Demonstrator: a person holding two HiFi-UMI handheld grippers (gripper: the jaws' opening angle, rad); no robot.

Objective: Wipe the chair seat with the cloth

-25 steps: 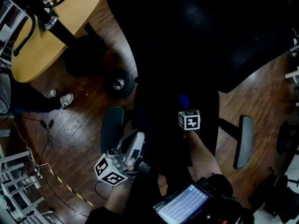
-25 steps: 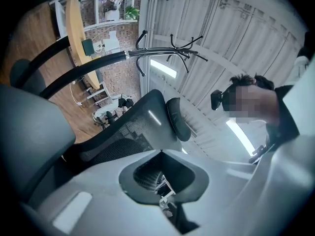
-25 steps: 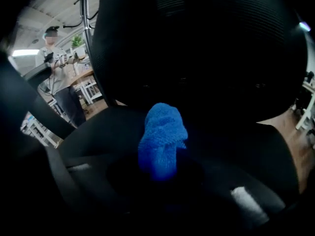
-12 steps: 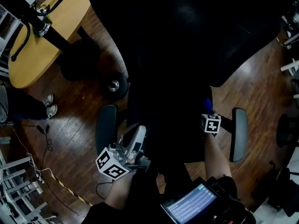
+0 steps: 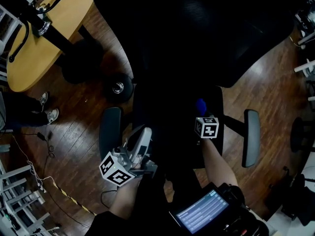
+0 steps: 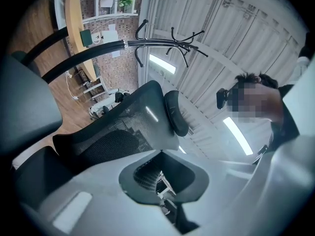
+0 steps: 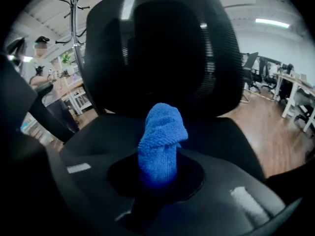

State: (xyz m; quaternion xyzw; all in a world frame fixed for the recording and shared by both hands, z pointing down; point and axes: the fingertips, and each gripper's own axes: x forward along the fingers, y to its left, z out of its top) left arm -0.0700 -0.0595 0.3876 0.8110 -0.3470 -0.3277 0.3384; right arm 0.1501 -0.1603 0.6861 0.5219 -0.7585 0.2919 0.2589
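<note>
Floor: dark brown wooden plank floor, glossy, with pale patches of glare.

Far left in the head view: a light wooden oval table top, with a black coat stand pole crossing over it. Thin black cables trail across the planks at left. Near left, a yellow-and-black striped strip lies beside a white metal frame.

Left gripper view: white ribbed ceiling with long strip lights. Far off, a mottled brick-patterned wall and a potted green plant up on shelving.

Right gripper view: plain white wall. Far right, black office chairs stand at pale desks.
</note>
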